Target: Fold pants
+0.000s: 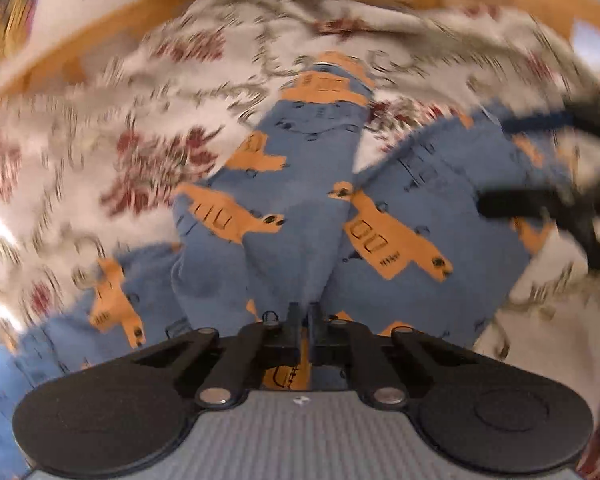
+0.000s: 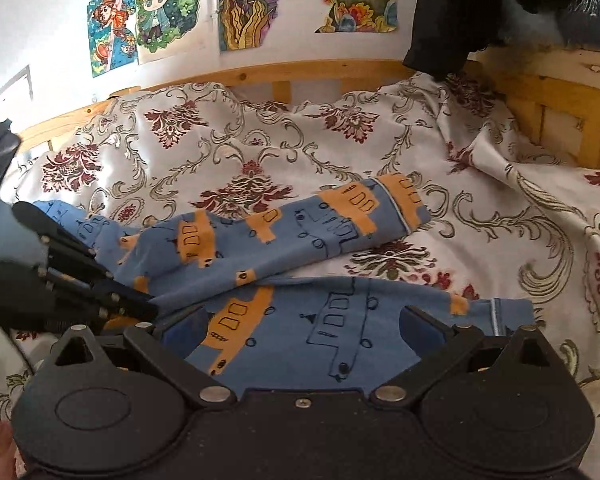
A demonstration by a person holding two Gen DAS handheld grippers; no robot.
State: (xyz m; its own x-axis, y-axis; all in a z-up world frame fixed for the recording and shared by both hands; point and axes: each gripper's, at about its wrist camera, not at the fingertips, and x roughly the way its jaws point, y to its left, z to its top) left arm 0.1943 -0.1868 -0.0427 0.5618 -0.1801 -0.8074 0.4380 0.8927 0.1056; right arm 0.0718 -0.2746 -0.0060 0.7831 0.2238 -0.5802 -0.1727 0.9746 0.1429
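Blue pants [image 2: 300, 236] printed with orange vehicles lie spread on a floral bedspread, legs running to the right and the cuffs at the right end. In the blurred left wrist view my left gripper [image 1: 304, 314] is shut on a fold of the pants [image 1: 300, 200] near the crotch. The same left gripper [image 2: 152, 307] shows at the left of the right wrist view, pinching the cloth. My right gripper [image 2: 304, 326] stands wide open just over the nearer leg, nothing pinched. From the left wrist view the right gripper [image 1: 516, 164] appears at the right edge, fingers apart.
The floral bedspread [image 2: 260, 152] covers the bed, rumpled at the right. A wooden bed rail [image 2: 308, 72] runs behind it and down the right side. Colourful drawings [image 2: 156, 12] hang on the wall. A dark garment [image 2: 448, 16] hangs at the upper right.
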